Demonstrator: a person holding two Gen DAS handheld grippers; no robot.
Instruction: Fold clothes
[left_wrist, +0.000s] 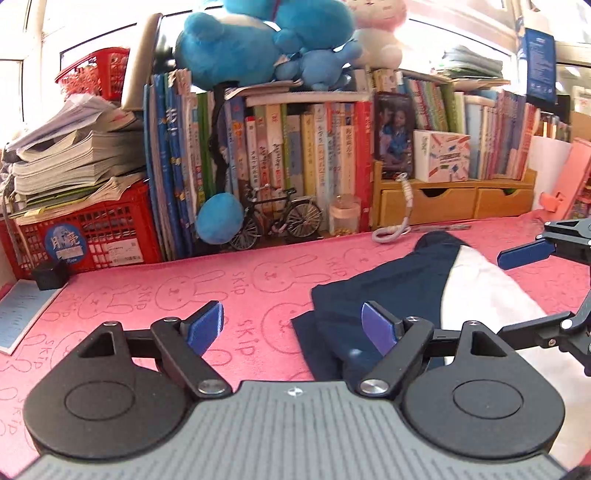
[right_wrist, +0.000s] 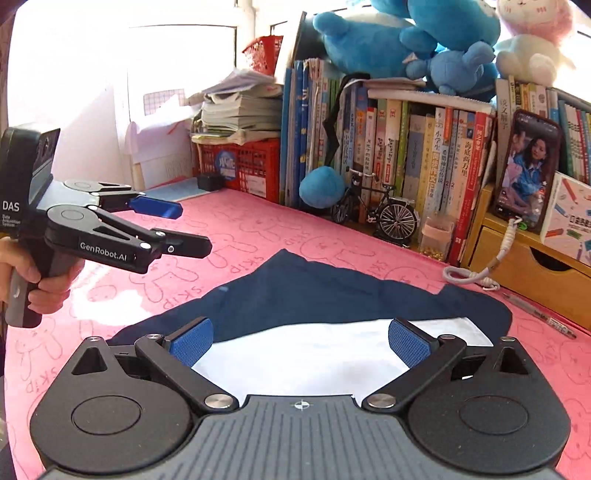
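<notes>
A navy and white garment (left_wrist: 406, 291) lies partly folded on the pink bunny-print cloth (left_wrist: 184, 288); in the right wrist view it (right_wrist: 314, 295) shows a navy part at the back and a white part in front. My left gripper (left_wrist: 293, 326) is open and empty, hovering over the garment's left edge; it also shows in the right wrist view (right_wrist: 192, 225) at the left, above the cloth. My right gripper (right_wrist: 300, 341) is open and empty just above the white part; it shows at the right edge of the left wrist view (left_wrist: 517, 291).
Behind the cloth stand rows of books (left_wrist: 295, 147), a model bicycle (left_wrist: 275, 219), a red crate (left_wrist: 85, 232) with stacked papers, a wooden drawer unit (left_wrist: 454, 199), a phone (right_wrist: 528, 170) and blue plush toys (left_wrist: 251, 40). A white cord (right_wrist: 476, 275) and pen (right_wrist: 539, 314) lie at the right.
</notes>
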